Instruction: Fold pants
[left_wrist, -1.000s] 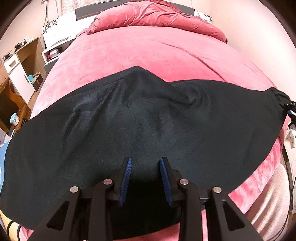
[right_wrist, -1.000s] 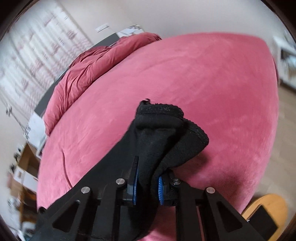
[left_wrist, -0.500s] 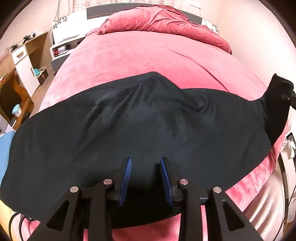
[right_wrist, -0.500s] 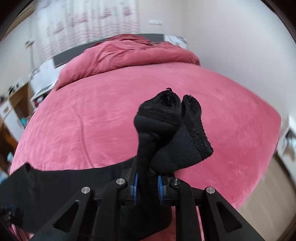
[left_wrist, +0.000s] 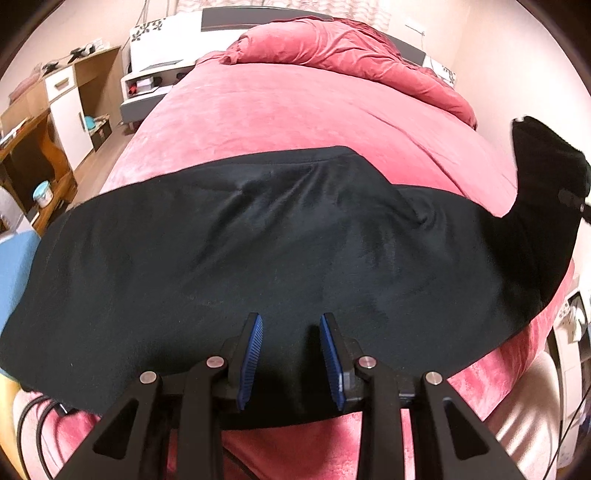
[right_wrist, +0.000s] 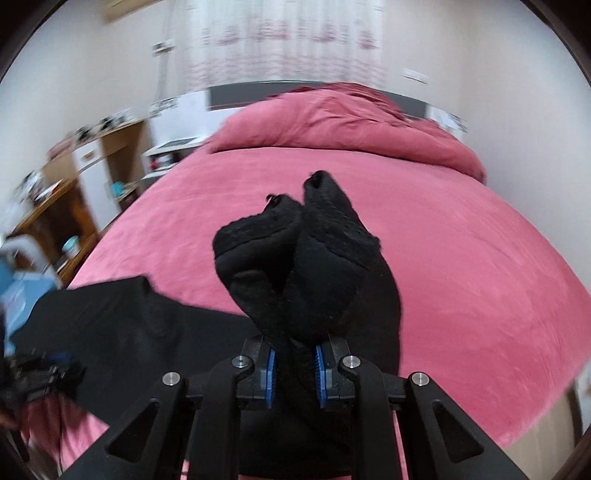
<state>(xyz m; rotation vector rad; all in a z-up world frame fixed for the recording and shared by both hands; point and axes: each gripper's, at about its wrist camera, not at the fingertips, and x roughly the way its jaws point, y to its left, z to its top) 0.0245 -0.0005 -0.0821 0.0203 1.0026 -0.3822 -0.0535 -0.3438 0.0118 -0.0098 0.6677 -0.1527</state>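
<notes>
Pants (left_wrist: 258, 251) across the bed's (left_wrist: 295, 118) near edge, heaped duvet (left_wrist: 343, 55) behind, cabinet (left_wrist: 70, 107) left.

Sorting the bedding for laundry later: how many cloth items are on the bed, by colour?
Black: 1, the pants
Pink-red: 2, the bed cover and the bunched duvet at the headboard end
Total: 3
</notes>
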